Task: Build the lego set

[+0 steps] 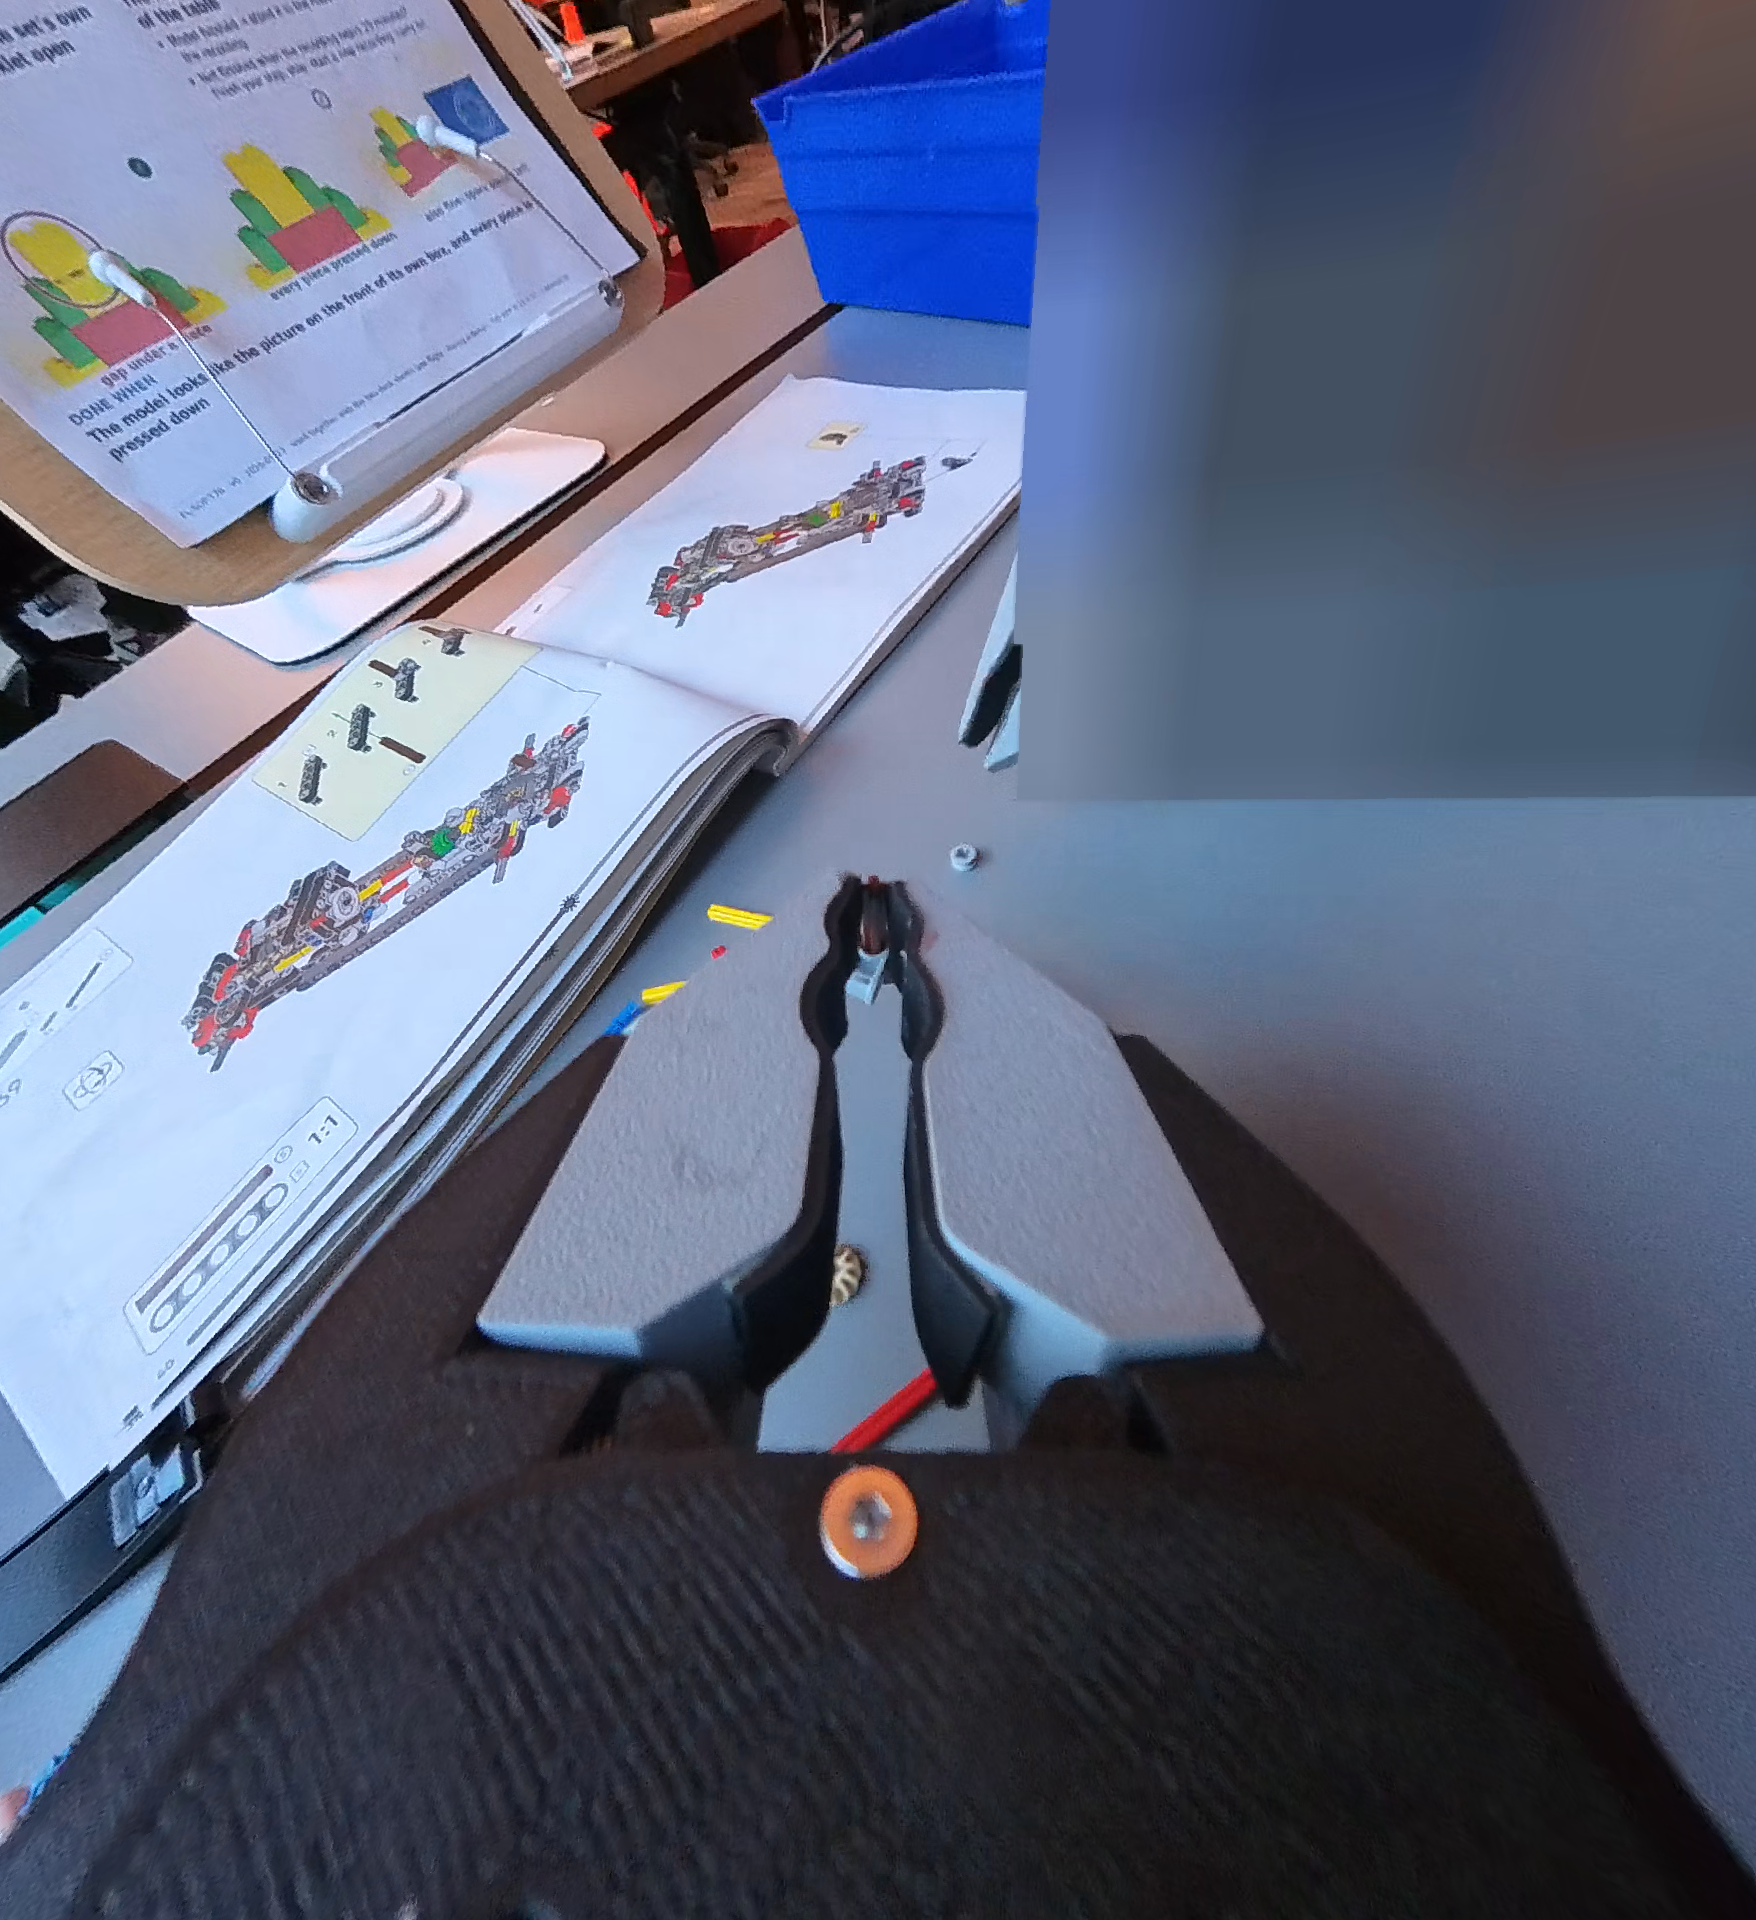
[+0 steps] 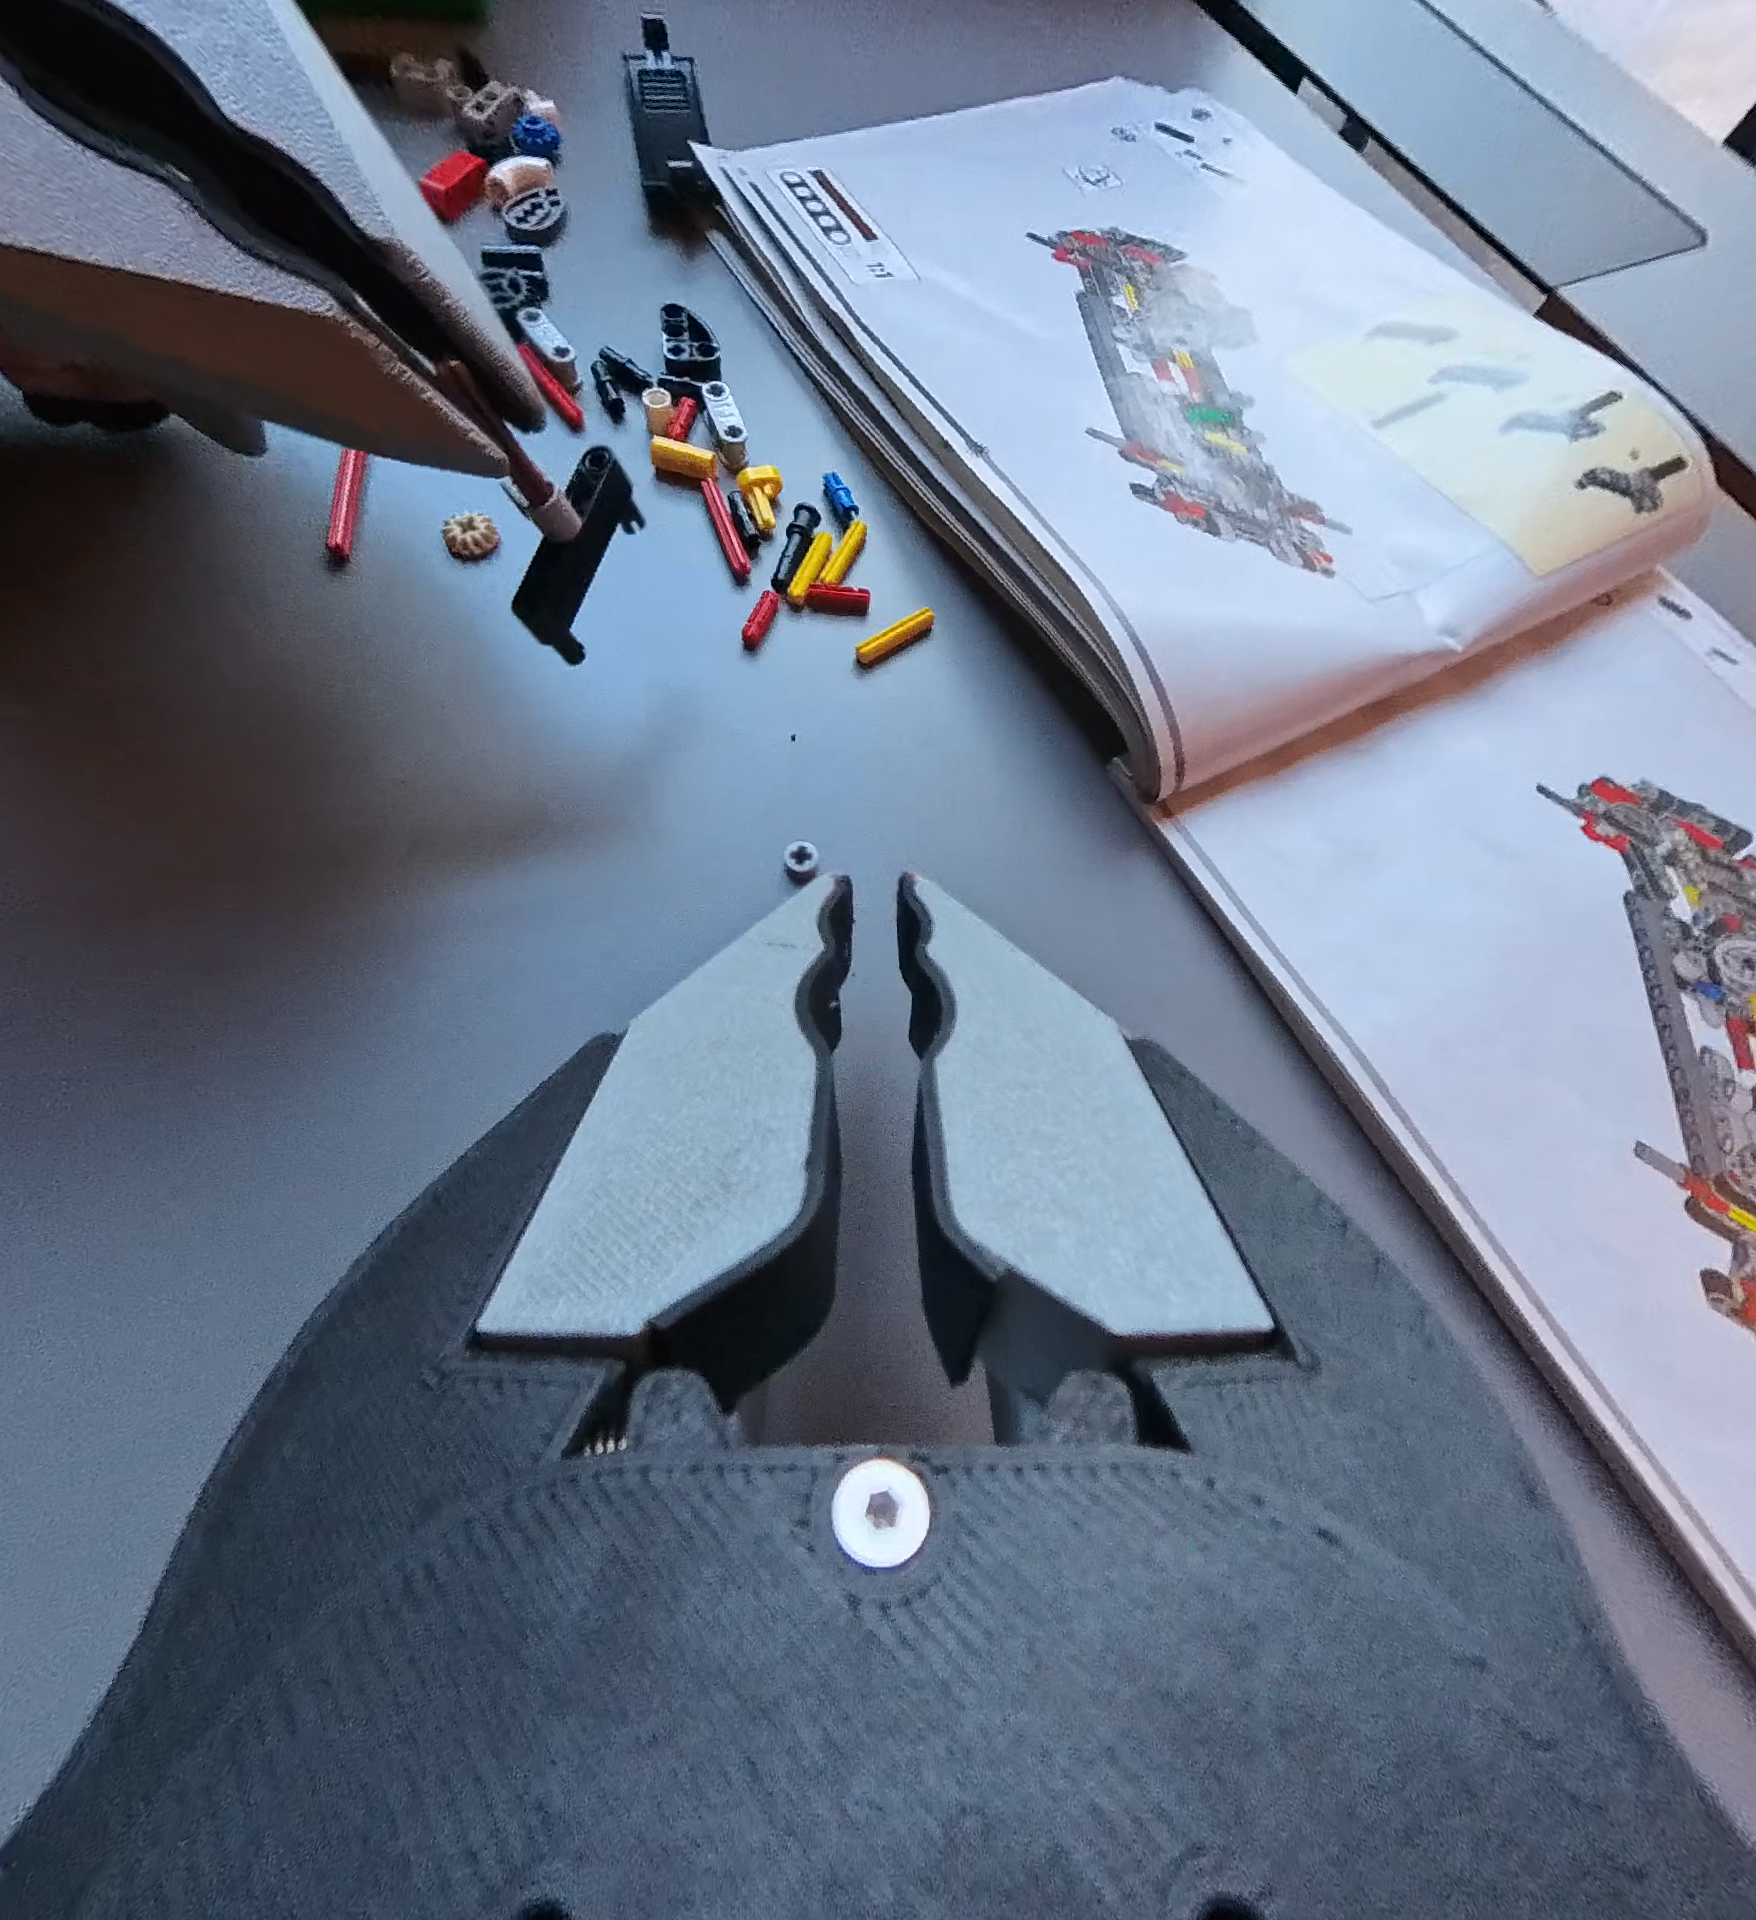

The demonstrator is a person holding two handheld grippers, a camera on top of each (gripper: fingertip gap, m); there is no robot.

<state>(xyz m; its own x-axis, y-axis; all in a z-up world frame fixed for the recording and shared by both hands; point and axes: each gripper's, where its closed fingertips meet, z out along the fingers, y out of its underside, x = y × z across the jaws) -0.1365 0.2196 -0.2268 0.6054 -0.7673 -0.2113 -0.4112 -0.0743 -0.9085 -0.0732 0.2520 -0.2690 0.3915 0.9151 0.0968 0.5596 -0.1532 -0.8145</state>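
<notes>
My left gripper (image 1: pixel 872 891) is shut on a thin dark red-brown axle (image 1: pixel 872 920) with a light grey piece (image 1: pixel 869 977) on its lower end. In the right wrist view the left gripper (image 2: pixel 505 442) holds this axle (image 2: pixel 526 480) slanting down, with its end just over a black L-shaped beam (image 2: pixel 575 540). I cannot tell whether the axle touches the beam. My right gripper (image 2: pixel 874 883) stands low over the grey table (image 2: pixel 334 935). Its jaws are a narrow gap apart with nothing between them. A small grey round bush (image 2: pixel 801 860) lies just left of its left fingertip; the left wrist view shows it too (image 1: pixel 963 856).
Loose red, yellow, black and blue pins and axles (image 2: pixel 801 561) lie scattered beyond the beam. An open instruction booklet (image 2: pixel 1269 416) lies to the right. A page on a stand (image 1: pixel 230 260) and a blue bin (image 1: pixel 905 177) are at the back. A tan gear (image 2: pixel 469 535) and a red axle (image 2: pixel 346 504) lie at the left. Some 9 cm of space lies between my two pairs of fingers.
</notes>
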